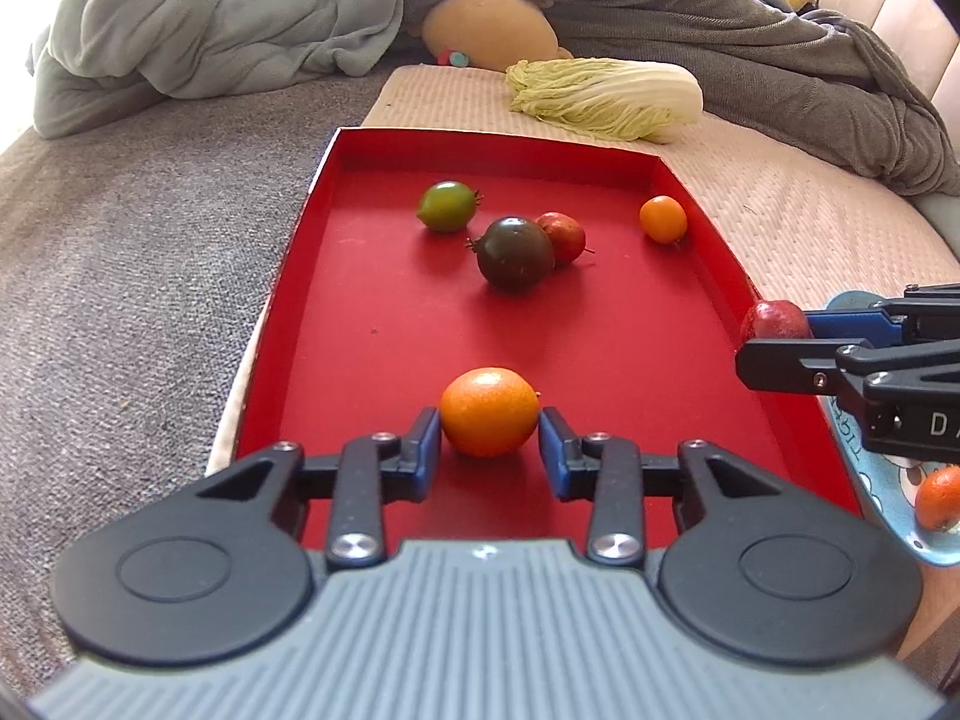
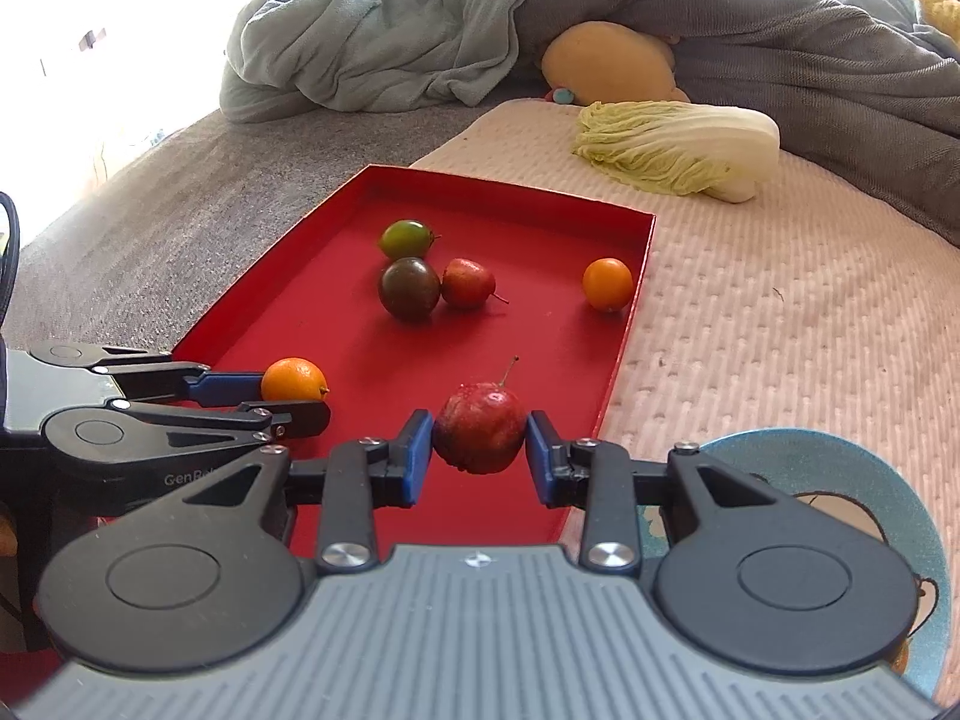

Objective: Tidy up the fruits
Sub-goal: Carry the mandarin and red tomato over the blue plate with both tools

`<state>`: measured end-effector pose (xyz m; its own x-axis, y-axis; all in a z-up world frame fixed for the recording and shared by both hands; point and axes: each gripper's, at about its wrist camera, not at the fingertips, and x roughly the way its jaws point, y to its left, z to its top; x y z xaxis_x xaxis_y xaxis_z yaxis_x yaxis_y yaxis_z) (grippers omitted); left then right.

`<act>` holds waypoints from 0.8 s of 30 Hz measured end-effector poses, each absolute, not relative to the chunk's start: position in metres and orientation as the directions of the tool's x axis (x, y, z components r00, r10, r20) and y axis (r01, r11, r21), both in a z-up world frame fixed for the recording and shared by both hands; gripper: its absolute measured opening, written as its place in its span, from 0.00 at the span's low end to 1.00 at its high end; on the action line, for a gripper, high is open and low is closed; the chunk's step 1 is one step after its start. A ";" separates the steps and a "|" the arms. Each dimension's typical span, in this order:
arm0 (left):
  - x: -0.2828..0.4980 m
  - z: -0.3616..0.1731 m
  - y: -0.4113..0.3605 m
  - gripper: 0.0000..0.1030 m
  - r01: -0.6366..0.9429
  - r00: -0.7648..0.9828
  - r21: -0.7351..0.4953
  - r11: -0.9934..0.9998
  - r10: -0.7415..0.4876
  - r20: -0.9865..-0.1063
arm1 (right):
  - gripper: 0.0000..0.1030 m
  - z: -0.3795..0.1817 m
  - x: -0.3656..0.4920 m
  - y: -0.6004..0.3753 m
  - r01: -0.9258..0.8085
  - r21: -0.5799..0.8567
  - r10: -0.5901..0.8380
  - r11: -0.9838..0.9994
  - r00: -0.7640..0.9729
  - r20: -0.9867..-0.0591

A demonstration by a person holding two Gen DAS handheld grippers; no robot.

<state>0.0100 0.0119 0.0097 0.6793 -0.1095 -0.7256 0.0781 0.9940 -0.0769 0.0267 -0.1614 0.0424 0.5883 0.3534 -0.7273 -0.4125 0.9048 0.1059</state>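
My left gripper (image 1: 489,420) is shut on an orange citrus fruit (image 1: 489,411), both blue pads pressing its sides low over the near end of the red tray (image 1: 324,192). From the right wrist view the same gripper (image 2: 294,399) and orange fruit (image 2: 294,381) appear at the left. My right gripper (image 2: 479,426) is shut on a dark red stemmed fruit (image 2: 480,435) above the tray's near right corner; the left wrist view shows this gripper (image 1: 774,339) at the tray's right wall. Farther in the tray lie a green fruit (image 1: 447,206), a dark one (image 1: 515,252), a small red one (image 1: 564,237) and a small orange one (image 1: 663,219).
A blue patterned plate (image 2: 840,462) sits right of the tray on the pale mat, with an orange fruit (image 1: 939,498) on it. A napa cabbage (image 1: 606,96) lies beyond the tray. Behind it are a yellow plush toy (image 1: 492,27) and heaped grey blankets (image 1: 210,18).
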 end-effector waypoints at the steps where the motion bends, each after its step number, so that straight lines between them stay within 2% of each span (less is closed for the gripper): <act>1: 0.009 0.010 0.012 0.37 0.078 0.679 -0.076 0.994 -0.108 -0.726 | 0.38 0.044 0.025 -0.163 -0.412 0.102 0.350 0.906 0.590 -0.728; 24: -0.036 0.027 0.002 0.37 0.077 0.684 -0.040 0.996 -0.082 -0.725 | 0.38 0.071 -0.038 -0.195 -0.394 0.115 0.355 0.912 0.617 -0.703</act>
